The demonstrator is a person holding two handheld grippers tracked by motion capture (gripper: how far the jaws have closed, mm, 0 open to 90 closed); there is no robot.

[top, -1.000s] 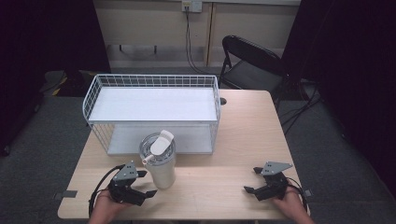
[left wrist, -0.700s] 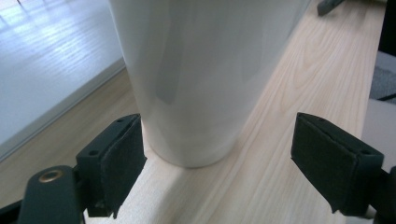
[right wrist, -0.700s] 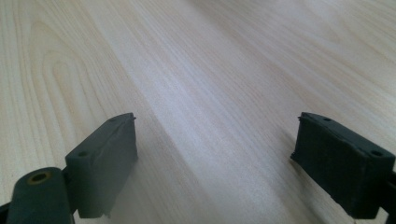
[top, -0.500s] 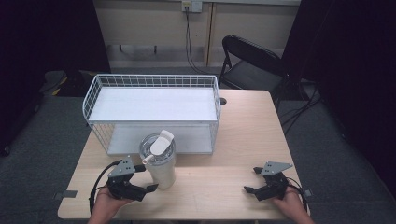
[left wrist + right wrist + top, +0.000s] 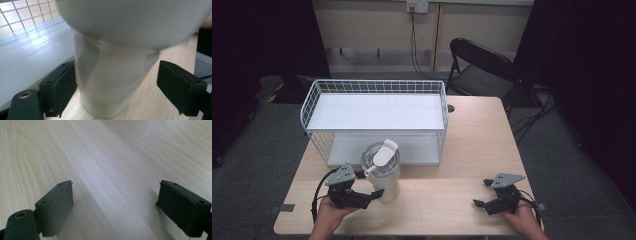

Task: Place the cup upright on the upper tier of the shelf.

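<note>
The cup [image 5: 382, 172] stands upright on the bench [image 5: 472, 150] at its near left, just in front of the wire basket [image 5: 374, 107]. The left tool [image 5: 362, 192] is open, its jaws either side of the cup's base, not yet pressing. The right tool [image 5: 492, 200], also open, rests well apart at near right.

Your left gripper [image 5: 368, 187] and right gripper [image 5: 480, 193] are black, and each carries a grey three-cornered plate on top. A thin black cable trails from each one. Their jaws end in blocky black pads [image 5: 58, 205] with small screw holes.
</note>
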